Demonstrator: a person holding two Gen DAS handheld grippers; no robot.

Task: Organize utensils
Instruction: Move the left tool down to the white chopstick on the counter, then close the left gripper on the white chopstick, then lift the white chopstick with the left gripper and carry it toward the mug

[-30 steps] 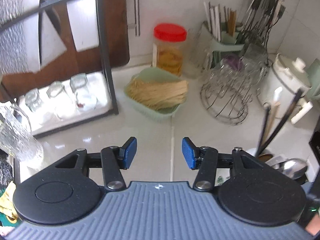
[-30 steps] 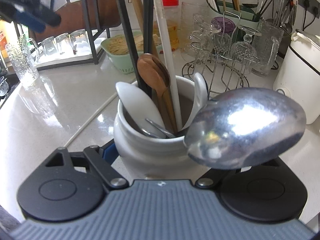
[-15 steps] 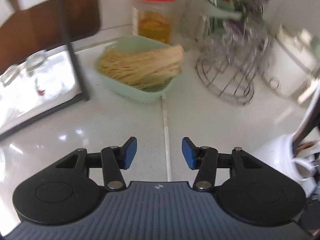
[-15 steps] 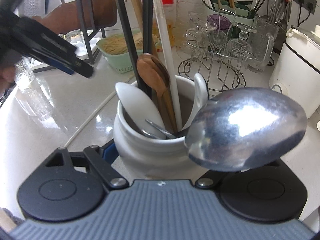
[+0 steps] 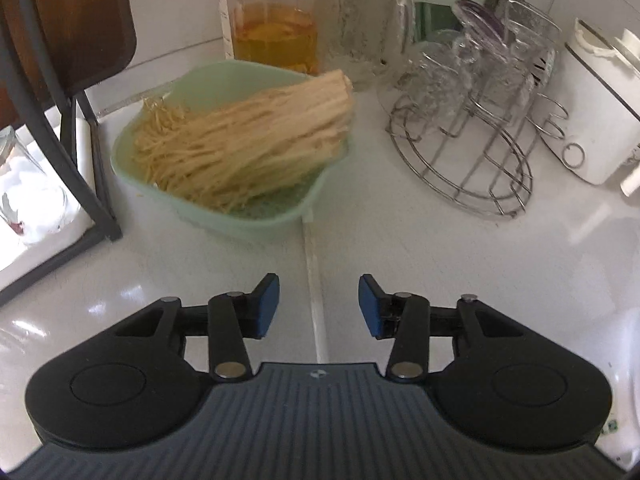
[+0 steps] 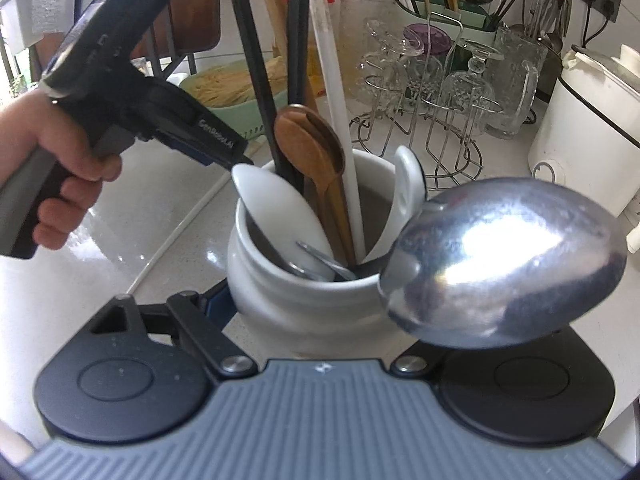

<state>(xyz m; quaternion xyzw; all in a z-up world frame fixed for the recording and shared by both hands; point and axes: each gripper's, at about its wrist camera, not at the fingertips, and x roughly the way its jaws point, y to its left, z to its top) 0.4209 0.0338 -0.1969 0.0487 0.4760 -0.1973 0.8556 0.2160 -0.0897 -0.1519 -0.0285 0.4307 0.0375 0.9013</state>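
Crock: a white crock (image 6: 304, 280) stands on the counter (image 6: 120, 248), near in the right wrist view, packed with utensils.
Contents: black chopsticks (image 6: 256, 60), a wooden spoon (image 6: 312, 144), a white stick (image 6: 336, 92), two white spoons (image 6: 280, 208) and a steel ladle (image 6: 504, 264) whose bowl hangs out over the near right rim.
Right gripper: its fingers (image 6: 218, 302) straddle the crock's belly. The left pad sits against the crock wall; the right one is hidden under the ladle, so a grip looks likely but cannot be confirmed.
Left gripper: (image 5: 319, 306) its jaws are closing with nothing between the blue pads, only bare counter and a tile seam below.
Key relation: seen from the right wrist, the left gripper (image 6: 224, 152) comes in from the left and far side, its tip just beside the nearer white spoon at the crock's left rim. The handles run upright, leaning slightly far, so a pick needs a reach from the left and then a lift along that axis.
Nearer hand: the left hand (image 6: 60, 172); the right one looks busy steadying the crock.
Left pose: pitched steeply down, hand wrapped round the grip.
Surroundings: a green basket (image 5: 224, 208) of noodles, a wire glass rack (image 5: 472, 148) and a jar (image 5: 272, 28) lie far of the left gripper.
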